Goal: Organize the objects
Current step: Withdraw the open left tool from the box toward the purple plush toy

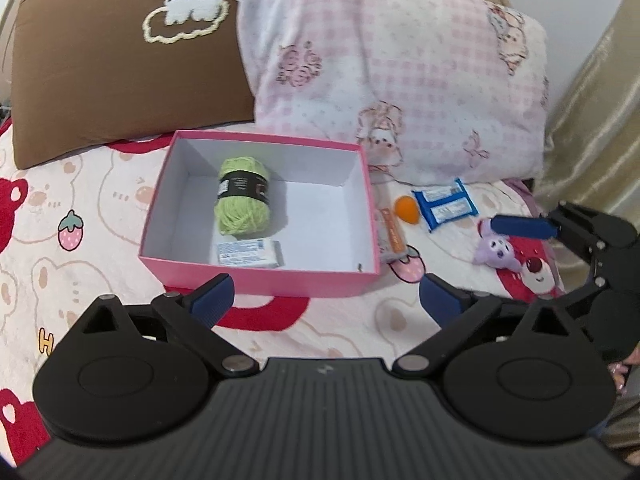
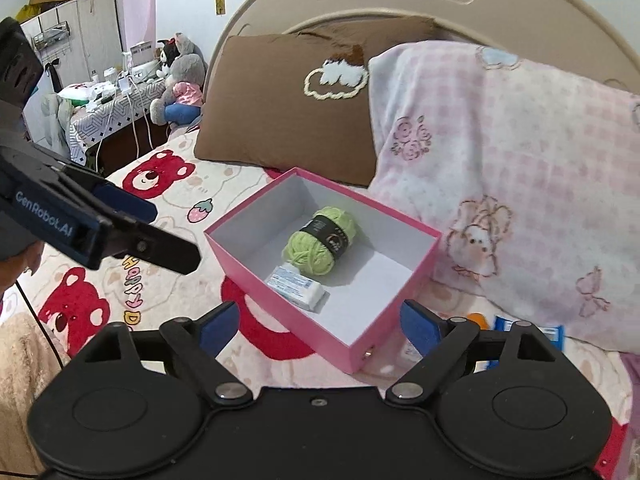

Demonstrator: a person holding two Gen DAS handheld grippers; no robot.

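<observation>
Well, from the left gripper [image 1: 326, 300] you look down on a pink box [image 1: 256, 276] sitting on the bear-print bedspread [image 1: 80, 280], its blue-padded jaws spread wide with nothing between them. Inside the box lie a green yarn ball [image 1: 242, 200] and a small white packet [image 1: 248, 254]. Just right of the box, outside it, wait an orange-striped packet [image 1: 394, 236], an orange ball [image 1: 407, 210], a blue wrapped pack [image 1: 446, 204] and a purple plush toy [image 1: 498, 254].

Over on the right gripper [image 2: 320, 326], the jaws likewise stand apart and empty, hovering near the box's closest corner; the loose items are mostly hidden behind its fingers.

I'd judge the plush soft and light, best pinched across its head. The blue pack looks thin and crinkly, so take it by the edges. The ball may roll; squeeze it squarely across the middle.
</observation>
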